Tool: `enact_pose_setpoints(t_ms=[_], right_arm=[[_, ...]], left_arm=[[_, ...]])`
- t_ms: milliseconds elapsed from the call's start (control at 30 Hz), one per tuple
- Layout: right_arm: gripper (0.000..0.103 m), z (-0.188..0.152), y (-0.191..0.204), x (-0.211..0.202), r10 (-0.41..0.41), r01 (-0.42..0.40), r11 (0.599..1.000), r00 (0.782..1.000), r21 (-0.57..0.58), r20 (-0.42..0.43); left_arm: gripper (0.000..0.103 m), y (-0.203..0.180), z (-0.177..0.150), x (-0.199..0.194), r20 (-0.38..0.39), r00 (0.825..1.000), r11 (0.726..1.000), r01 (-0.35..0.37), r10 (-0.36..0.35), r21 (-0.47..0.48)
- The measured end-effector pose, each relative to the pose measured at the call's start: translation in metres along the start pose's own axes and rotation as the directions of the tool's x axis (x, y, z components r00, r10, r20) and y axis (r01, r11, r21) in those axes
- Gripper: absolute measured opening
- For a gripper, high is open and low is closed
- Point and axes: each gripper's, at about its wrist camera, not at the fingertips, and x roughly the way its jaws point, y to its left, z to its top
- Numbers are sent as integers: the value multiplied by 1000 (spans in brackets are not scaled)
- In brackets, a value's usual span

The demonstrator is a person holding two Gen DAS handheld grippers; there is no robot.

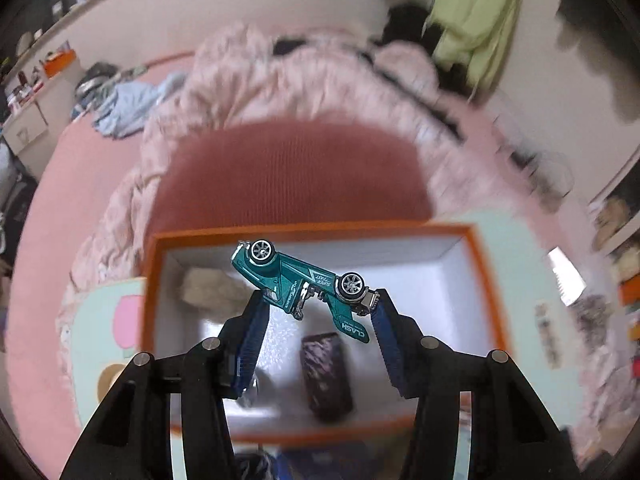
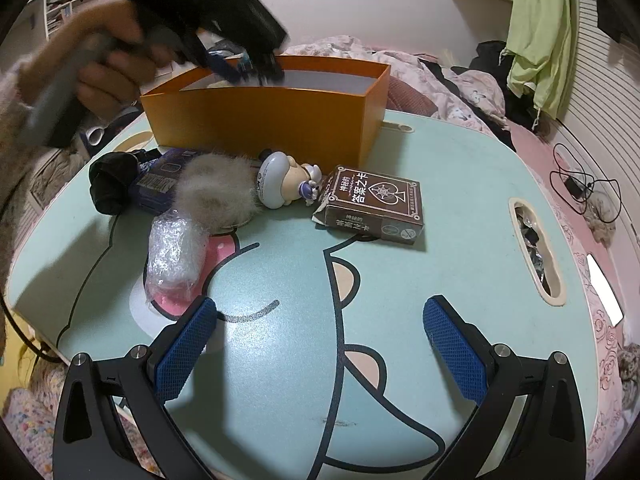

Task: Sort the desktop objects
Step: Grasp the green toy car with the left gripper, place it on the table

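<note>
My left gripper [image 1: 318, 300] is shut on a teal toy car [image 1: 304, 280], held upside down over the open orange box [image 1: 484, 280]. Inside the box lie a dark patterned card box [image 1: 326, 372], a pale fluffy item [image 1: 208, 286] and something shiny. In the right wrist view the left gripper [image 2: 244, 68] hovers blurred over the orange box [image 2: 264, 120]. My right gripper [image 2: 320, 340] is open and empty above the mint table [image 2: 440, 240]. On the table lie a brown card box [image 2: 372, 204], a figurine [image 2: 284, 180], a fur ball [image 2: 212, 192] and a bubble-wrap bundle [image 2: 172, 252].
A dark blue box [image 2: 156, 184] and a black cloth item [image 2: 112, 180] lie left of the fur ball. The table has a slot handle [image 2: 536, 252] at right. A bed with pink bedding [image 1: 280, 92] lies beyond the table.
</note>
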Motion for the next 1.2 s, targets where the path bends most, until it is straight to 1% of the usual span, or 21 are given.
enact_pose_setpoints(t_ms=[67, 133, 200, 267, 367, 500, 533, 600, 667, 700, 767, 800, 833, 867, 933, 967, 1000, 1067, 1133, 1167, 1200], right_arm=[[103, 0, 0, 0, 0, 0, 1000, 1000, 0, 0], [103, 0, 0, 0, 0, 0, 1000, 1000, 0, 0], [103, 0, 1, 0, 0, 0, 1000, 1000, 0, 0], [103, 0, 1, 0, -1, 1, 1000, 1000, 0, 0], [103, 0, 1, 0, -2, 2, 1000, 1000, 1, 0], [103, -1, 2, -1, -4, 4, 1000, 1000, 1, -2], [103, -1, 3, -1, -3, 3, 1000, 1000, 1, -2], [103, -1, 3, -2, -4, 4, 1000, 1000, 1, -1], [103, -1, 3, -1, -4, 4, 1000, 1000, 1, -2], [103, -1, 3, -1, -5, 5, 1000, 1000, 1, -1], [103, -1, 3, -1, -4, 4, 1000, 1000, 1, -1], [103, -1, 3, -2, -4, 4, 1000, 1000, 2, -1], [103, -1, 3, -1, -4, 4, 1000, 1000, 1, -1], [103, -1, 3, -2, -4, 4, 1000, 1000, 1, -1], [103, -1, 4, -2, -4, 4, 1000, 1000, 2, 0], [103, -1, 4, -2, -4, 4, 1000, 1000, 3, -1], [103, -1, 5, -2, -4, 4, 1000, 1000, 3, -1], [103, -1, 4, -2, -5, 5, 1000, 1000, 3, -1], [103, -1, 3, -1, -4, 4, 1000, 1000, 4, -1], [103, -1, 3, -1, -4, 4, 1000, 1000, 4, -1], [103, -1, 3, -1, -4, 4, 1000, 1000, 4, -1]], left_arm=[[51, 3, -7, -34, 70, 997, 999, 32, -32, -2], [51, 3, -23, -66, 134, 989, 998, 55, -56, 12], [51, 6, -42, -84, 157, 985, 998, 66, -69, 20], [51, 9, -65, -91, 151, 987, 998, 60, -63, 22], [51, 12, -101, -84, 130, 990, 999, 45, -48, 26], [51, 7, -141, -62, 68, 991, 994, 113, -113, 16], [51, 5, -150, -59, 59, 991, 993, 117, -118, 11], [51, -4, -166, -52, 64, 993, 995, 96, -96, 9], [51, -11, -180, -47, 83, 996, 999, 41, -42, 13], [51, -16, -186, -42, 81, 996, 1000, 25, -26, 18], [52, -18, -195, -30, 60, 997, 999, 38, -39, 4], [52, -17, -197, -22, 28, 998, 999, 50, -50, -1], [53, -18, -197, -24, 44, 998, 999, 42, -42, 3], [54, -18, -197, -28, 69, 997, 1000, 31, -31, 3], [73, -20, -198, -42, 128, 991, 999, 33, -35, 23], [89, -21, -200, -48, 154, 988, 999, 13, -18, 34], [98, -24, -203, -54, 179, 984, 998, -30, 21, 47], [98, -26, -210, -58, 192, 978, 993, -95, 79, 74], [98, -25, -218, -55, 184, 972, 982, -165, 146, 93], [98, -23, -223, -50, 166, 971, 977, -191, 173, 98], [98, -18, -227, -47, 149, 973, 976, -195, 179, 101]])
